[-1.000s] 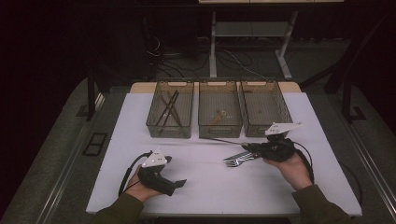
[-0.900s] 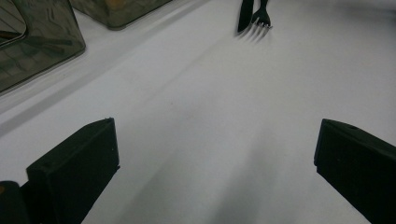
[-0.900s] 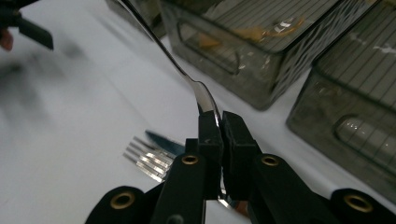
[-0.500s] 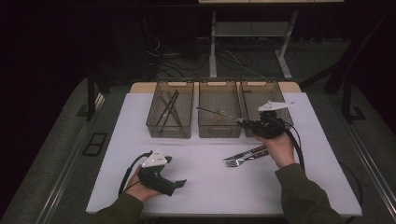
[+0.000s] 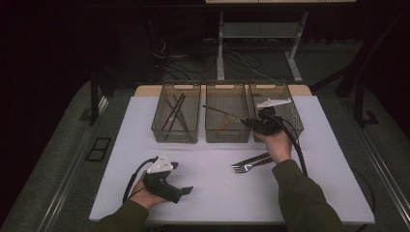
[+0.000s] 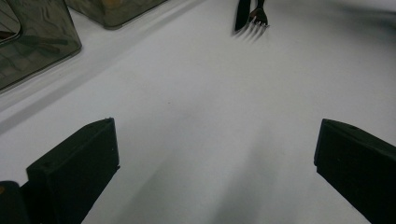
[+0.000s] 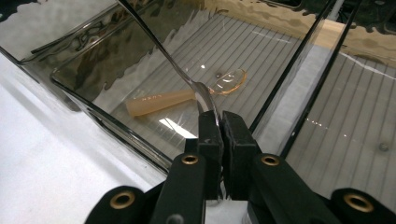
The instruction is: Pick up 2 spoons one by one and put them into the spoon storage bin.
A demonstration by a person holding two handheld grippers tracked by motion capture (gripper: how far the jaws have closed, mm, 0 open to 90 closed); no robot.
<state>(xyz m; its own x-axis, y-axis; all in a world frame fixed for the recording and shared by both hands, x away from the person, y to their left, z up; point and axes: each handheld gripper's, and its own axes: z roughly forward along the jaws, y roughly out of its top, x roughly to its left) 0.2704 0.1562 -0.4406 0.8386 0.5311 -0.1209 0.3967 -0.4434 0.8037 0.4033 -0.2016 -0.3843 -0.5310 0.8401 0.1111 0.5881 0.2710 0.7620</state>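
My right gripper (image 5: 247, 122) (image 7: 222, 116) is shut on the bowl end of a metal spoon (image 5: 221, 111) (image 7: 163, 51). The spoon's thin handle points away to the left over the middle bin (image 5: 227, 137) (image 7: 107, 116). A pale orange plastic spoon (image 7: 161, 102) lies on that bin's floor. My left gripper (image 5: 186, 190) rests on the white table (image 5: 212, 193) at the front left. Its jaws stand wide open on bare table, with nothing between the fingers (image 6: 77, 163).
Three clear bins stand in a row at the back: the left bin (image 5: 159, 126) holds dark chopsticks (image 5: 175, 112), and the right bin (image 5: 296, 121) sits behind my right gripper. Forks (image 5: 250, 163) (image 6: 252, 16) lie on the table by the right hand.
The right gripper has risen from the table beside the forks and moved back and left with the spoon, now over the middle bin. The left gripper has stayed put.
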